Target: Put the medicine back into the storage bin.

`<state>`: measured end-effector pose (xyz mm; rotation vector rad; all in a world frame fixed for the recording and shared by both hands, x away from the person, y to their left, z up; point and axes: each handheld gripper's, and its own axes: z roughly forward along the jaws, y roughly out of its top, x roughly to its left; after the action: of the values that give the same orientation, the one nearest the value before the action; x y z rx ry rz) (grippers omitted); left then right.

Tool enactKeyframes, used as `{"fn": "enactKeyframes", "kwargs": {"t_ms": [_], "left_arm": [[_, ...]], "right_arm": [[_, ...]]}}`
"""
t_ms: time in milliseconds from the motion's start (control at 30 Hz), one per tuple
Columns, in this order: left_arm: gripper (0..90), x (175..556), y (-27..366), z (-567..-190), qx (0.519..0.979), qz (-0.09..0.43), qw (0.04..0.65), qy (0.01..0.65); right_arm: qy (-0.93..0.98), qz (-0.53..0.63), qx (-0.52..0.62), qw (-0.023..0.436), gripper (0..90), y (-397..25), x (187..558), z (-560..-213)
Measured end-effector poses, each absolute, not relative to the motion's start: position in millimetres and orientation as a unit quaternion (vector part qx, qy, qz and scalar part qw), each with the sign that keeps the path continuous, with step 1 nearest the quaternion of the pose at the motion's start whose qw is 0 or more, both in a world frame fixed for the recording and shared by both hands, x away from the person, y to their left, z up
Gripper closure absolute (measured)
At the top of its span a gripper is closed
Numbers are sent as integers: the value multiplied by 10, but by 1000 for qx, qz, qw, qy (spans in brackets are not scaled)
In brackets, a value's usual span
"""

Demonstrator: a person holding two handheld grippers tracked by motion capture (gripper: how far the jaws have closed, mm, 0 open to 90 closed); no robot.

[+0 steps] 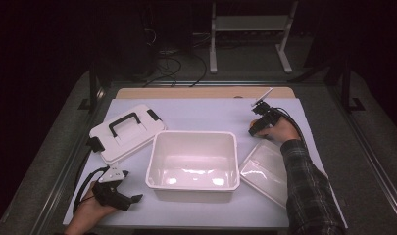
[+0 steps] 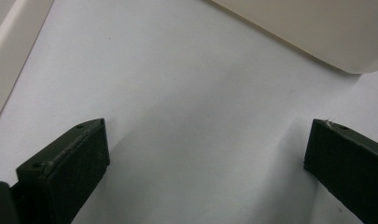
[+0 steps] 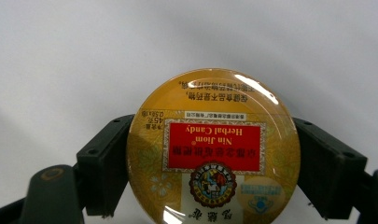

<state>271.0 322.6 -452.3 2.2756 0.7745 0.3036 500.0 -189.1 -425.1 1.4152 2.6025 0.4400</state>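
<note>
Left gripper (image 1: 118,195) of mine sits at the near left corner of the table (image 1: 196,115), resting low on the white sheet, its jaws spread wide with nothing between them; in the left gripper view (image 2: 205,154) I see bare sheet between the two black pads and a corner of the tub at the upper right. Just beyond it lies the white rectangular plastic lid with a black carry handle and black latches (image 1: 126,131), flat on the table, left of the tub. At the centre stands the open white rectangular plastic tub (image 1: 192,163), upright, with its inside bare. Right of the tub, just beside its right wall, lies a clear rectangular plastic tray (image 1: 260,169), partly under my right sleeve. Farther back on the right, my right gripper (image 1: 260,123) is held low over the sheet. In the right gripper view (image 3: 213,158) its jaws are clamped on either side of a round yellow candy tin with a red label (image 3: 213,149), label facing the camera.
</note>
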Motion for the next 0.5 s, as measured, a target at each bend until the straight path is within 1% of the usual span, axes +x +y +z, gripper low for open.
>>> {"fn": "enactKeyframes", "kwargs": {"t_ms": [100,333,500], "left_arm": [[0,2710,3226,-4523,879,117,352,299],[0,2710,3226,-4523,879,117,352,299],[0,2710,3226,-4523,879,117,352,299]], "right_arm": [[866,152,469,78,198,-1903,4988,-4198],[865,175,463,85,199,-1939,4868,-3906],[867,188,454,86,199,-1954,4788,-3783]]}}
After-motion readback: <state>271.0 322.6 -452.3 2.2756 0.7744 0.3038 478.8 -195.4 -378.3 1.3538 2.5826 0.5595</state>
